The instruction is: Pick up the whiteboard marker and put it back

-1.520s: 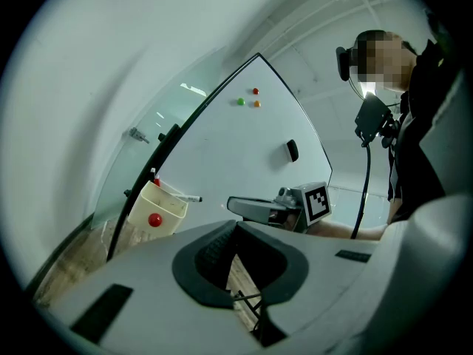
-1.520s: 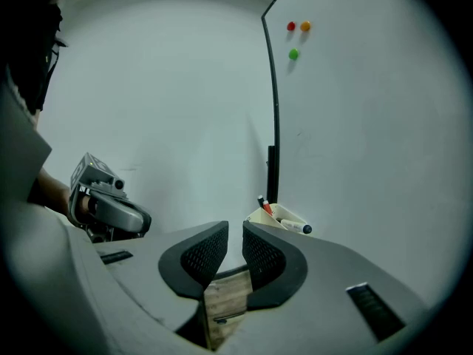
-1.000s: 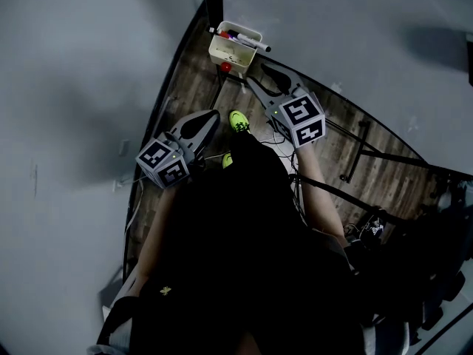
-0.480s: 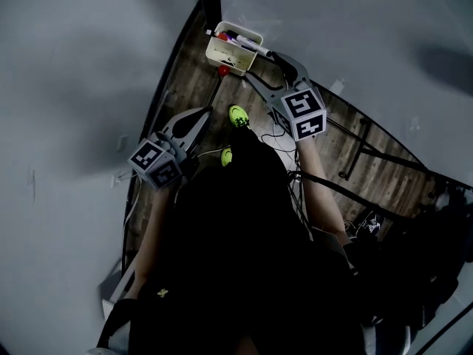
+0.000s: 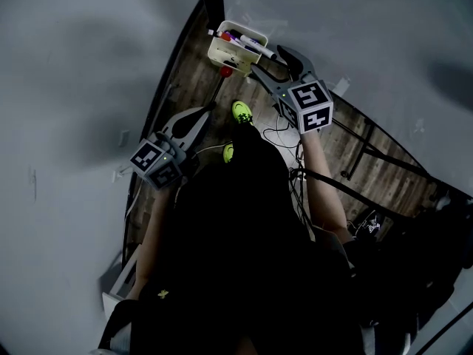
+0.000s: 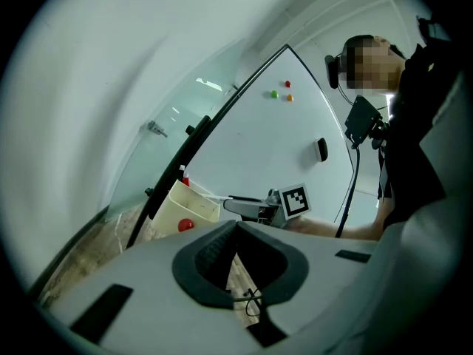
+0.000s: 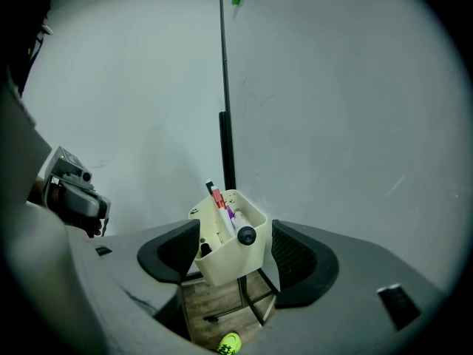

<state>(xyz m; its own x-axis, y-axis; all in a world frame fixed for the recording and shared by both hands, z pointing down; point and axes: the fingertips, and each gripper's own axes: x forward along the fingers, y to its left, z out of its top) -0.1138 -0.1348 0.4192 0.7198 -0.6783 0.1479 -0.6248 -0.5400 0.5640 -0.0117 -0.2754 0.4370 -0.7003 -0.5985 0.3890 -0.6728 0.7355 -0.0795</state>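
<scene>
My right gripper (image 5: 275, 60) has just been opening and now stands at its widest. Nothing is pressed between its pads. The cream holder (image 7: 222, 261) shows in the gap, just beyond the tips. The whiteboard marker (image 7: 238, 226) lies in it, dark end toward me, its length running up-left. My left gripper (image 6: 236, 226), closed and empty, hangs farther off at the head view's lower left. The holder sits against the whiteboard (image 7: 332, 124), with wood floor (image 5: 188, 72) below.

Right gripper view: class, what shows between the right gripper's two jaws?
In that view, the cream marker holder with its markers, framed by the open right gripper, whose jaws have just been opening; the pads press on nothing.
</scene>
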